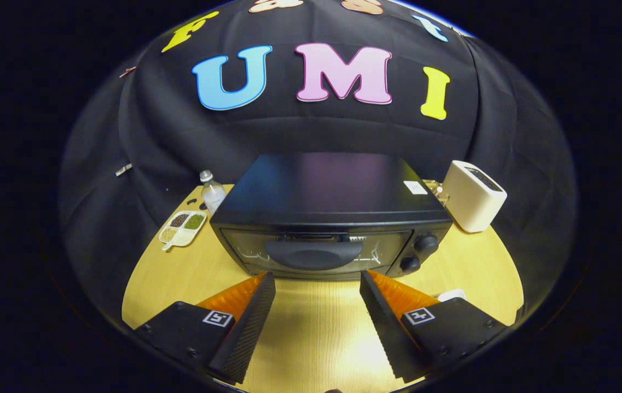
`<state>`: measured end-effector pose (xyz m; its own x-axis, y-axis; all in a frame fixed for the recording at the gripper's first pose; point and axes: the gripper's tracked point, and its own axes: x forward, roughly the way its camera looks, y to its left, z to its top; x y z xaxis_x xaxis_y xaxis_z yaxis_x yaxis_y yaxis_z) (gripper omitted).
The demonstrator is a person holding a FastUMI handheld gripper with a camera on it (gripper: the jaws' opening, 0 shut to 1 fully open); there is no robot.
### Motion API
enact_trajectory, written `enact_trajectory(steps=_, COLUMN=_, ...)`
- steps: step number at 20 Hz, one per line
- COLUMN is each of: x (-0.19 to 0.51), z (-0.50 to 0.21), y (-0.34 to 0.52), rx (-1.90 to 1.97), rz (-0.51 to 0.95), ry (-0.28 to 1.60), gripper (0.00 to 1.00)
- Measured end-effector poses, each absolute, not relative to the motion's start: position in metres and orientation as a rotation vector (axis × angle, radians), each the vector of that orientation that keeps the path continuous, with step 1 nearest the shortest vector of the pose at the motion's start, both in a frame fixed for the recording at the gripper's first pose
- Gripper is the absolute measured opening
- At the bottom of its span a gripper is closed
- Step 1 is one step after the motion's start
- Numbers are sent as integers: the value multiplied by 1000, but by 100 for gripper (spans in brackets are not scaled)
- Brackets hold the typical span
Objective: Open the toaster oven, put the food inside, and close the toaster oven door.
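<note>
The light comes from above and is moderate. A bright glare patch lies on the wooden surface (pixel 316 327) between the spread fingers of the claw (pixel 317 281). The flat top of the toaster oven (pixel 327 213) carries a soft purple sheen, and its glass door is dark. The far cloth wall is dim. Straight lines bend strongly toward the edges. The focus is sharp.

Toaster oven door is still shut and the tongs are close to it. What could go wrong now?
1. The tongs are open just short of the toaster oven; they might miss the door handle or slip off its rounded edge.
2. Pulling hard could slide the whole oven along the wooden table.
3. A wide swing might bump the knobs beside the door.
</note>
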<state>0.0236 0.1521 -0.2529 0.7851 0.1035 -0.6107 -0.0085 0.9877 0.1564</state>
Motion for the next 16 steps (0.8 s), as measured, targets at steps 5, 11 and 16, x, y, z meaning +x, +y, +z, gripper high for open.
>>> enact_trajectory(steps=5, x=19, z=-229, y=144, rx=113, rz=76, ry=573, gripper=97)
enact_trajectory(steps=11, x=22, z=-159, y=120, rx=85, rz=73, ry=413, gripper=97)
enact_trajectory(steps=16, x=31, z=-84, y=76, rx=51, rz=34, ry=261, gripper=98)
